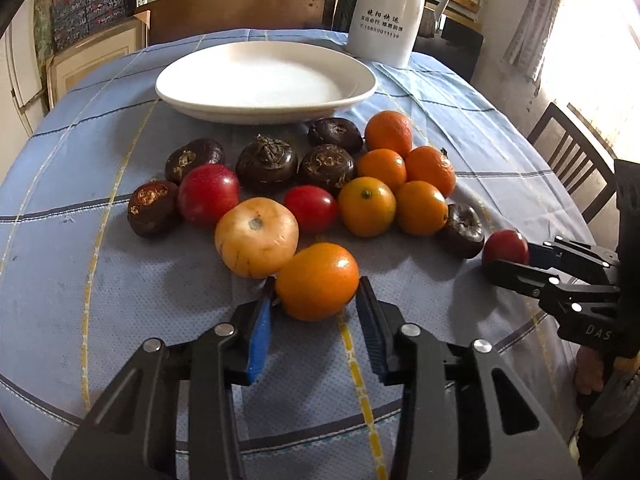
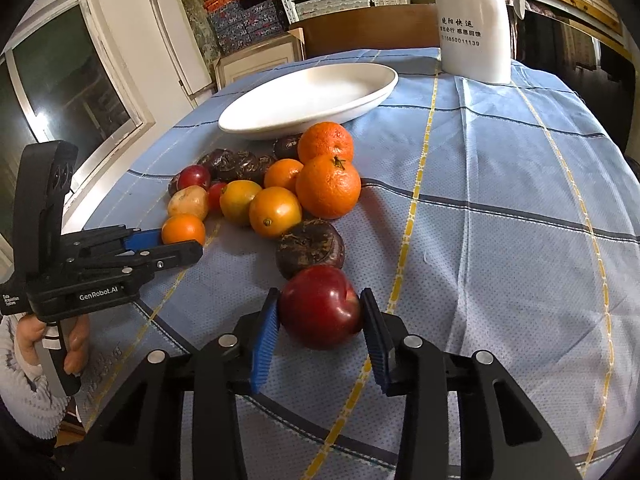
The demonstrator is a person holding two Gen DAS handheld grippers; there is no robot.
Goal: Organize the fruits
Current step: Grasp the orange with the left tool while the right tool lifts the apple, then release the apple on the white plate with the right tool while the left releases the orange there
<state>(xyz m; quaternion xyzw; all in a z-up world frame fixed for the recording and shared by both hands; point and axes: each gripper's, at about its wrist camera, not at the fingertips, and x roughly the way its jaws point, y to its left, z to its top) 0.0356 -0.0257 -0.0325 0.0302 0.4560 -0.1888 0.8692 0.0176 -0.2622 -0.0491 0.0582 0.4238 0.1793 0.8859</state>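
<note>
A pile of fruit lies on the blue checked tablecloth (image 1: 100,280) in front of an empty white plate (image 1: 264,80): oranges (image 1: 388,132), red fruits (image 1: 208,194), dark brown water chestnuts (image 1: 266,160) and a pale yellow fruit (image 1: 256,236). My left gripper (image 1: 316,292) has its blue pads on both sides of a small orange (image 1: 318,280) on the cloth, touching it. My right gripper (image 2: 320,308) has its pads against a dark red fruit (image 2: 320,306) at the pile's near right end. The plate (image 2: 312,98) also shows in the right wrist view.
A tall white jug (image 1: 384,12) with printed text stands behind the plate at the right. A wooden chair (image 1: 572,160) stands off the table's right edge. Shelves and boxes line the back wall. The right half of the cloth (image 2: 500,200) holds no objects.
</note>
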